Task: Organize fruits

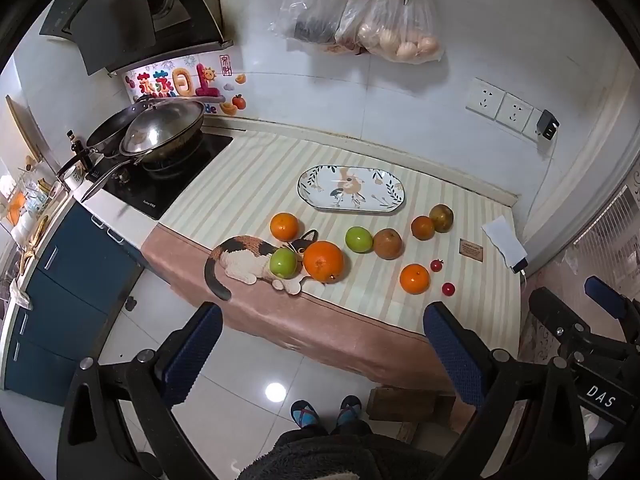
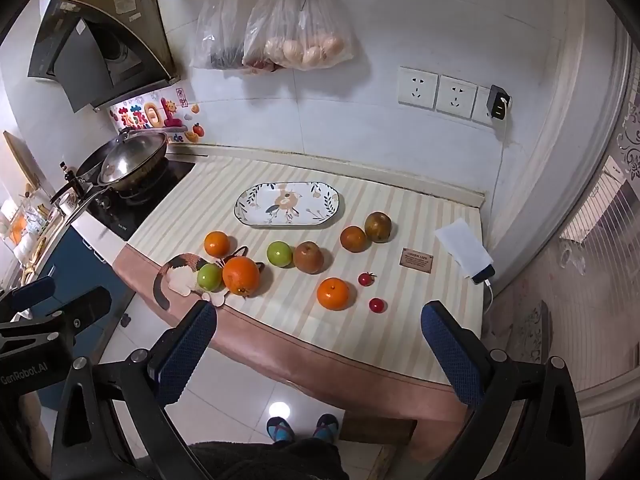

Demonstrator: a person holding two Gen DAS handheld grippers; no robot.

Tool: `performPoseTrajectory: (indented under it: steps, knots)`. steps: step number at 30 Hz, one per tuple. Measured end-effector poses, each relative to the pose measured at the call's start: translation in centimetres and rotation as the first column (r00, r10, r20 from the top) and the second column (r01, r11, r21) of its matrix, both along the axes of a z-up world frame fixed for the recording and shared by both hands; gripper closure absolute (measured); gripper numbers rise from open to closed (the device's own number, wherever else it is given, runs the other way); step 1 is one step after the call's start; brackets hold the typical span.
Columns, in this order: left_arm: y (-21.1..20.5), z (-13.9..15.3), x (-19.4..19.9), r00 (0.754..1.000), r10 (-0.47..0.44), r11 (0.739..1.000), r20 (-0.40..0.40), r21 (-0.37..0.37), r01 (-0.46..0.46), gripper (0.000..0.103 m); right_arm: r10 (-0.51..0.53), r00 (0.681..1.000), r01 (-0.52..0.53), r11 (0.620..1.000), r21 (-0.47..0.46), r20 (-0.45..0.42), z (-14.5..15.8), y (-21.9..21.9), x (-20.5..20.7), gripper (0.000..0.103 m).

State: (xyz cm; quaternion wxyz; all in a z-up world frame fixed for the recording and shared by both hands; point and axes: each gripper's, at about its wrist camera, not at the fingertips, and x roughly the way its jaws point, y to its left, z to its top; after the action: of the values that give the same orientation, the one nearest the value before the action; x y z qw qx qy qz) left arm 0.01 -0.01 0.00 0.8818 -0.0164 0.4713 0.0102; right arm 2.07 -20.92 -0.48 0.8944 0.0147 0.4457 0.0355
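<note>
Several fruits lie on the striped tablecloth [image 1: 248,184]: a large orange [image 1: 323,261] [image 2: 241,275], two green apples [image 1: 283,263] [image 1: 359,239], smaller oranges [image 1: 284,226] [image 1: 414,278], brownish fruits [image 1: 387,243] [image 1: 441,217] and two cherry tomatoes [image 1: 448,289] [image 2: 376,304]. An empty oval floral plate [image 1: 351,189] [image 2: 289,204] sits behind them. My left gripper [image 1: 322,344] is open and empty, held off the table's front edge. My right gripper [image 2: 318,340] is open and empty, also in front of the table, and shows at right in the left view [image 1: 576,304].
A cat-shaped mat [image 1: 248,258] lies under the large orange and one apple. A phone [image 2: 466,254] on a charger lies at the table's right. A stove with pans [image 1: 160,128] stands left. Plastic bags [image 1: 360,12] hang on the wall.
</note>
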Motion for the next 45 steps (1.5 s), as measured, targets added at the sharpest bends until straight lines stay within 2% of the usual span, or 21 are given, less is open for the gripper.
performPoseTrajectory:
  steps: [8, 10, 15, 19, 45]
  knots:
    - [0.2, 0.0, 0.2, 1.000, 0.010, 1.000, -0.003, -0.002, -0.010, 0.000, 0.018, 1.000, -0.018, 1.000, 0.006, -0.001, 0.3, 0.2, -0.3, 0.000]
    - [-0.1, 0.0, 0.0, 1.000, 0.008, 1.000, 0.007, 0.005, -0.008, 0.000, 0.007, 1.000, -0.007, 1.000, 0.011, 0.012, 1.3, 0.2, -0.5, 0.000]
    - [-0.2, 0.2, -0.1, 1.000, 0.007, 1.000, 0.009, 0.004, -0.007, 0.000, 0.011, 1.000, -0.011, 1.000, 0.013, 0.016, 1.7, 0.3, -0.8, 0.000]
    - [0.0, 0.2, 0.0, 1.000, 0.006, 1.000, 0.012, 0.004, -0.006, 0.000, 0.008, 1.000, -0.008, 1.000, 0.013, 0.020, 0.7, 0.8, -0.3, 0.000]
    - [0.7, 0.3, 0.4, 1.000, 0.002, 1.000, 0.009, 0.005, -0.002, 0.000, 0.007, 1.000, -0.007, 1.000, 0.006, 0.018, 0.6, 0.8, -0.4, 0.000]
